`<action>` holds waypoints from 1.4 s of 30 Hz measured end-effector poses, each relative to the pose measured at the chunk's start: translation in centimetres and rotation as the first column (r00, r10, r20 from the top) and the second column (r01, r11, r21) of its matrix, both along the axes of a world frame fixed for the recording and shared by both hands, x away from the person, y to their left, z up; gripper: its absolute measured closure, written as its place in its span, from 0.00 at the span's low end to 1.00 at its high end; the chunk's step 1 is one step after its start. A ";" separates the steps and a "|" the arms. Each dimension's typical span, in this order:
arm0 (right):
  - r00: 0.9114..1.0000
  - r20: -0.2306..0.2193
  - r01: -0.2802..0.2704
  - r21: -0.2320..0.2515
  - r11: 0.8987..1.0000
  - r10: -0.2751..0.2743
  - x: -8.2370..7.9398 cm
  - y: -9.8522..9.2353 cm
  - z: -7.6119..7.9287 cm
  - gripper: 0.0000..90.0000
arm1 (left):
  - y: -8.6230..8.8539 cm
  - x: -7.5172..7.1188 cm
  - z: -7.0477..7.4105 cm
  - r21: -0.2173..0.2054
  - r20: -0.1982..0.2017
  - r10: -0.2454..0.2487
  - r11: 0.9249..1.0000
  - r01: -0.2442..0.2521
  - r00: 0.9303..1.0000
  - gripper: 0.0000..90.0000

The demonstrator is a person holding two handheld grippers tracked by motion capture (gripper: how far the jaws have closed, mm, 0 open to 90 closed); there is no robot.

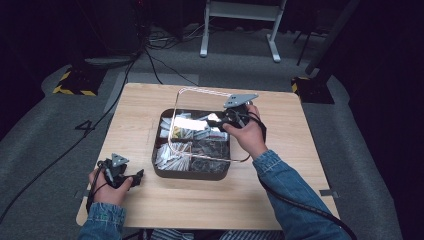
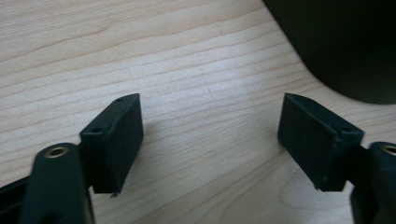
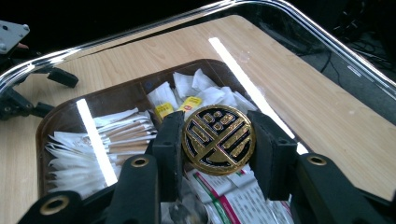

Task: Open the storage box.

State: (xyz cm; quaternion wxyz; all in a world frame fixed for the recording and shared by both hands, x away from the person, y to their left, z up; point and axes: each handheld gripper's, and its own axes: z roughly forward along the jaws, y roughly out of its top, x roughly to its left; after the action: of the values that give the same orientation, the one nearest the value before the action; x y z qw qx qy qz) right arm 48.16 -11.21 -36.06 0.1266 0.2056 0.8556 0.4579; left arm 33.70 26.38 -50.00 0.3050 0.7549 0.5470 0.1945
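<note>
A person's two forearms wear blue denim sleeves with stitched cuffs, the left sleeve (image 1: 102, 220) and the right sleeve (image 1: 292, 195). Each hand holds a black handheld gripper. The left gripper (image 1: 119, 172) carries a small grey three-cornered plate on top, and a black cable loops around that hand. The right gripper (image 1: 235, 114) has a larger grey three-cornered plate, and a thick black cable trails back along the right sleeve. Seen close up, each gripper has two blocky matte black jaws with small screw holes, mounted on rounded black arms with brass-coloured rivets.
</note>
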 end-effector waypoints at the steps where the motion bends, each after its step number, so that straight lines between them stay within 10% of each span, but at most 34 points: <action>1: 1.000 0.000 0.000 0.000 1.000 0.000 0.0 0.0 0.0 0.65 | 0.0 0.0 0.2 -0.007 0.002 0.001 1.000 -0.001 1.000 0.26; 18: 0.998 0.005 0.056 0.017 0.998 -0.056 0.0 -6.4 2.3 0.65 | 0.0 -0.1 0.9 -0.003 0.062 0.016 1.000 -0.016 0.998 0.25; 42: 0.979 -0.023 0.201 -0.018 0.979 -0.201 1.3 -14.4 0.6 0.65 | 0.3 0.3 -0.3 0.024 0.038 0.018 1.000 -0.019 0.999 0.22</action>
State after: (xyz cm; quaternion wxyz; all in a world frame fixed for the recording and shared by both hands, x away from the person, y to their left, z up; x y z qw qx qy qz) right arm 49.42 -25.61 -35.47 0.1634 0.2956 0.8354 0.4335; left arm 33.96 26.69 -50.25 0.3045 0.7496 0.5457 0.2181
